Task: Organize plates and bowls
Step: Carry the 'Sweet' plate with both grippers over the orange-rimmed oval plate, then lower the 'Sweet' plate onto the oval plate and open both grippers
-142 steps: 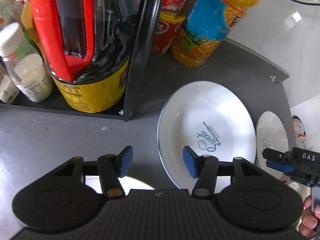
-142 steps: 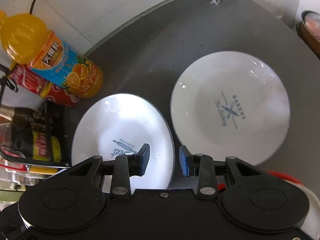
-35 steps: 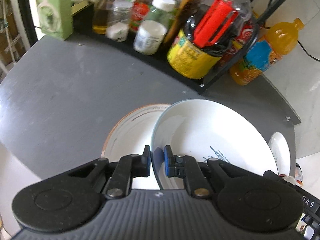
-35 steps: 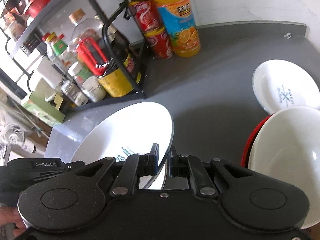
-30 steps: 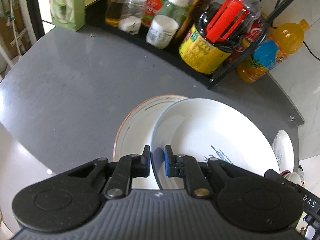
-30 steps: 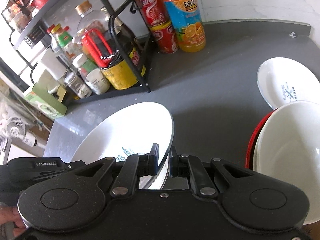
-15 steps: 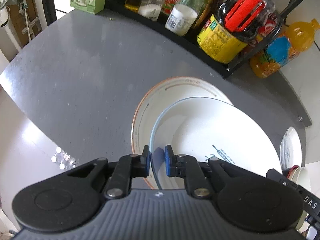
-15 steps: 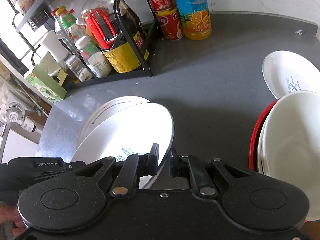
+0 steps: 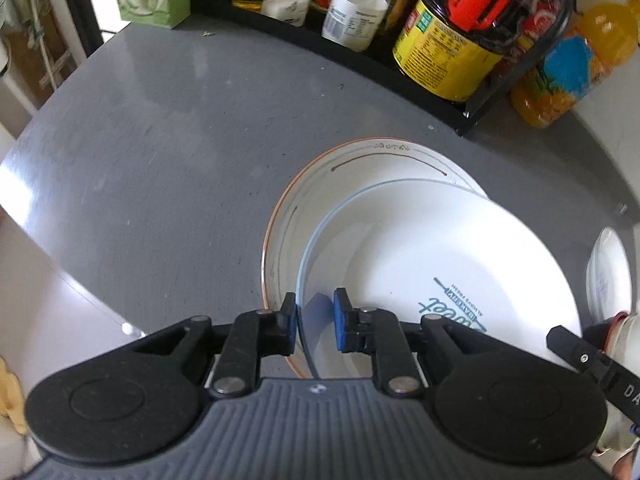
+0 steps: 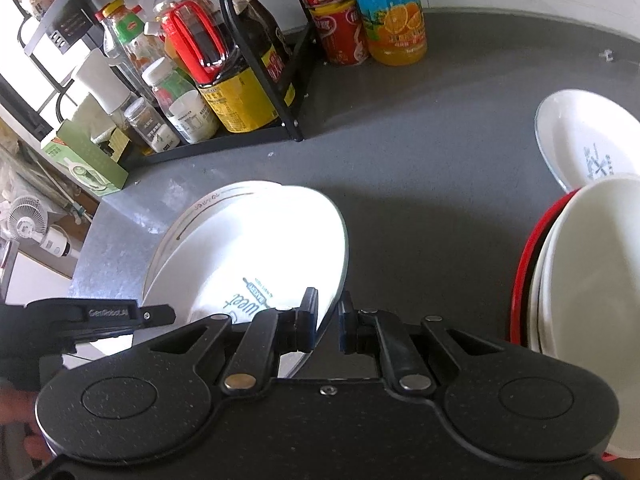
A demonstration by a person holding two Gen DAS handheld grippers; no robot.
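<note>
Two tools on one white blue-rimmed ceramic plate over orange-rimmed white plate, grey worktop: left tool easing open, rim between; right tool clamped on opposite rim.

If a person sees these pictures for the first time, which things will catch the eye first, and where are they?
The white "Sweet" plate dominates the centre, over an orange-rimmed plate on the grey counter. The left gripper, its jaws just opening, and the right gripper stand at opposite rims. The red-handled soy sauce jug stands out on the black rack behind.
</note>
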